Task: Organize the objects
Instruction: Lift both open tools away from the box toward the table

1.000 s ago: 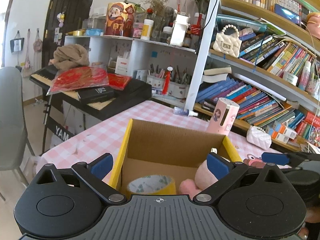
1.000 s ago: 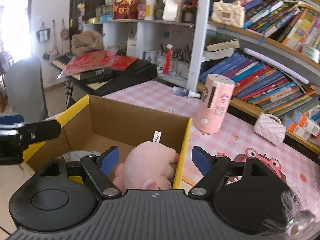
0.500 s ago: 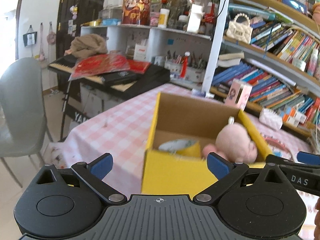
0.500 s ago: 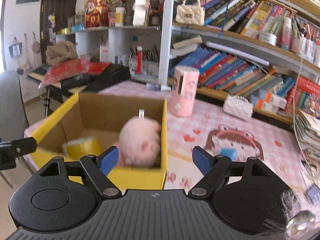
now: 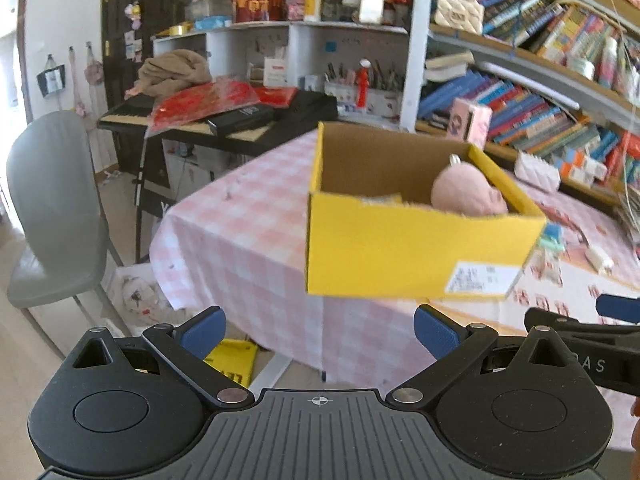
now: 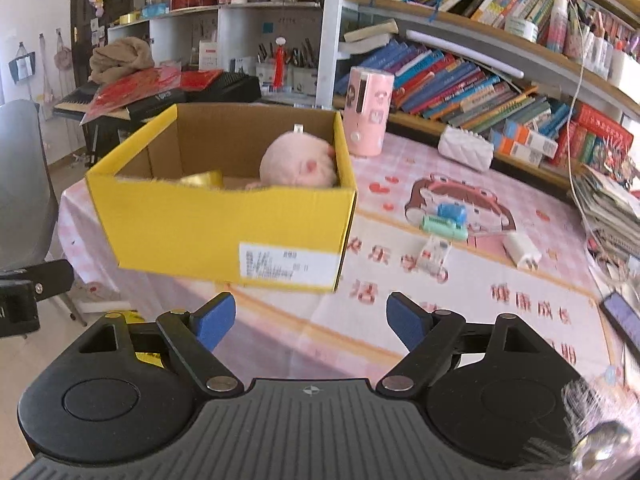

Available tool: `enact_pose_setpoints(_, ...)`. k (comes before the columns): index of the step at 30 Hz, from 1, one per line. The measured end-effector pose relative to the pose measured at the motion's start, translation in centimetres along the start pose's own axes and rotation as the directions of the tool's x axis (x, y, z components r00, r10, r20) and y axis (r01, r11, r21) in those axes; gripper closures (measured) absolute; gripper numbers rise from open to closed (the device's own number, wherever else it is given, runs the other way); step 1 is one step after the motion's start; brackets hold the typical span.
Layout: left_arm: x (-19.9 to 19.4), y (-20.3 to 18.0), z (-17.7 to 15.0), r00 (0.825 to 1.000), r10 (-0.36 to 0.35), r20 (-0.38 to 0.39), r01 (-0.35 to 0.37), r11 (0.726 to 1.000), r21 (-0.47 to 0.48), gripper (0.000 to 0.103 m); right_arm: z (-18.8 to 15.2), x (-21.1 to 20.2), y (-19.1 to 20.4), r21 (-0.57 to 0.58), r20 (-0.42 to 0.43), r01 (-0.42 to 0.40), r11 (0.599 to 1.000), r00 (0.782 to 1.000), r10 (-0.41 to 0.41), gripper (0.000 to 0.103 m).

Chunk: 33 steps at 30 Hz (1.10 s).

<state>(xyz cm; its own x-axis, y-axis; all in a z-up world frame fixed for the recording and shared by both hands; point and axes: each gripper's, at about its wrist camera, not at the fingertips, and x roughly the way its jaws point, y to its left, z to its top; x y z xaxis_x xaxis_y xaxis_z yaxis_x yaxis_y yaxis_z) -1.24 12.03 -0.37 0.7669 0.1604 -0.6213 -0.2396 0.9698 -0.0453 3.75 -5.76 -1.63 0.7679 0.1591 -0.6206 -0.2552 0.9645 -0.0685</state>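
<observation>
Tools both pulled back off the yellow box at the worktop's left edge, left tool wide and empty, right tool opening on nothing, pink plush and tape roll boxed, green-blue clip beyond likely next.

Pink checked tablecloth over table. Grey chair left, on pale floor. Black keyboard behind. Crowded bookshelves right. White wall, dark door. Bright daylight.

One yellow box – one pink plush (inside), one tape roll.
</observation>
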Motion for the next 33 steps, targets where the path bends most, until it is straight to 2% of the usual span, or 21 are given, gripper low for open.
enact_pose_setpoints(5,-0.4,-0.8,-1.1,0.999,-0.032,-0.032,0.033,0.999,0.039,0.002,-1.6,-1.0,-0.3,0.037,-0.028,0.013,0.999,1.000,-0.012,0.019)
enact_pose_setpoints(13,-0.6,-3.1,-2.5,0.990,-0.116,-0.078,0.123,0.988,0.093,0.002,-4.2,-2.5,-2.4,0.109,-0.082,0.062,0.992,0.995,-0.053,0.017)
enact_pose_setpoints(26,0.1,-8.8,-2.0,0.964,-0.242,-0.105,0.260,0.941,0.218,0.002,-6.4,-4.4,-7.6,0.240,-0.113,0.209,0.948,0.976,-0.186,0.016)
enact_pose_setpoints(33,1.0,-12.1,-1.2,0.951,-0.288,-0.111,0.307,0.920,0.244,0.002,-6.4,-4.4,-10.7,0.271,-0.124,0.257,0.928,0.965,-0.231,0.016)
